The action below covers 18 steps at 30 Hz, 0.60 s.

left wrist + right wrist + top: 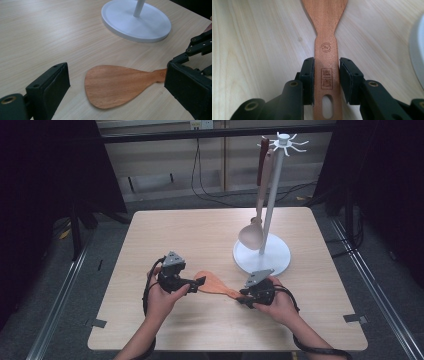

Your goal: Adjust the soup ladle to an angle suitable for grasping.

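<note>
Worktop: pale wooden square worktop (165, 230), carrying everything here.
Stand: tall white utensil stand with a round base and a hooked crown (272, 205), at the far right of the worktop; a pale long-handled spoon with a brown grip (256, 215) hangs from one hook, bowl down near the base.
Spatula: flat reddish-brown wooden spatula (117, 85), lying flat on the worktop just in front of the stand's base, wide blade toward the left tool, handle toward the right one.
Left tool: black left tool (192, 284), jaws wide apart, sitting at the blade's edge (one jaw each side of the blade in its own view, neither pressing it, as far as I can tell).
Right tool: black right tool (326, 78), pads flanking the narrow handle just ahead of the hanging hole (327, 106); the left pad looks flush to the wood, a sliver of gap may remain on the right, so call it closing rather than surely clamped.
Step in hand: taking hold of the handle, I'd judge.
Next move: firm up the squeeze, lift the spatula clear, then carry the hole up to a free hook on the stand.
</note>
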Tool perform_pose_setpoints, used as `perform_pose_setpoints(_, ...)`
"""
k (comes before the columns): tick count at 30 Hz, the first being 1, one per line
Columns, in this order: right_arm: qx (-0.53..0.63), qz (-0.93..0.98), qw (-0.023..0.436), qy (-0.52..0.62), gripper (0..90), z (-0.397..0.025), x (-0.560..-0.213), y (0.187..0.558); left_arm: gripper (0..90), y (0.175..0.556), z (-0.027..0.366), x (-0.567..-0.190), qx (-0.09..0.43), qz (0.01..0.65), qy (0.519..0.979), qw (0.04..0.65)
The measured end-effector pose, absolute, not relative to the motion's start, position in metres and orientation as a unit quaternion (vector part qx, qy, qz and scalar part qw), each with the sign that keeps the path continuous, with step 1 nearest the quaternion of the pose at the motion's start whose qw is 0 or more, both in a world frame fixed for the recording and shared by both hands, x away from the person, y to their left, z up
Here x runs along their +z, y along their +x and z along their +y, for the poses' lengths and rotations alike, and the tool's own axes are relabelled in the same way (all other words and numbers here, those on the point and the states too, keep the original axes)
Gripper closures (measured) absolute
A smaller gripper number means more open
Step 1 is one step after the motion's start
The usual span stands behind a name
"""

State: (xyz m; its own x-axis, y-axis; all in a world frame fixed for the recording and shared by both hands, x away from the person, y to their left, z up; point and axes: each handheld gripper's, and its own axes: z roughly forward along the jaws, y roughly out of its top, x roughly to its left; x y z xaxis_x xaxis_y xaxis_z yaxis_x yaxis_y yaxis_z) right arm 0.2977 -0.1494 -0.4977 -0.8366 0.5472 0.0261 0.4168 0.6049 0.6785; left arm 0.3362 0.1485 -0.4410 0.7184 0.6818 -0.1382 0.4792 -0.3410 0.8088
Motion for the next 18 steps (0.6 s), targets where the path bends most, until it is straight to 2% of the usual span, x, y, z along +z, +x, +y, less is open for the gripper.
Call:
perform_pose_setpoints(8, 0.362, 0.901, 0.084, 0.225, 66.4, -0.128, -0.499, 0.302, 6.1, 0.334, 0.16, -0.441, 0.12, 0.369, 0.806, 0.447)
perform_pose_setpoints(13, 0.367, 0.896, 0.074, 0.239, 65.7, -0.13, -0.499, 0.302, 6.2, 0.335, 0.16, -0.441, 0.122, 0.369, 0.806, 0.447)
perform_pose_setpoints(14, 0.365, 0.896, 0.078, 0.243, 64.4, -0.132, -0.499, 0.302, 6.2, 0.335, 0.159, -0.441, 0.12, 0.368, 0.806, 0.448)
perform_pose_setpoints(16, 0.361, 0.893, 0.086, 0.255, 54.3, -0.137, -0.5, 0.302, 6.2, 0.335, 0.156, -0.441, 0.119, 0.366, 0.807, 0.447)
perform_pose_setpoints(18, 0.357, 0.892, 0.094, 0.262, 55.1, -0.144, -0.499, 0.302, 6.2, 0.336, 0.153, -0.442, 0.116, 0.362, 0.811, 0.446)
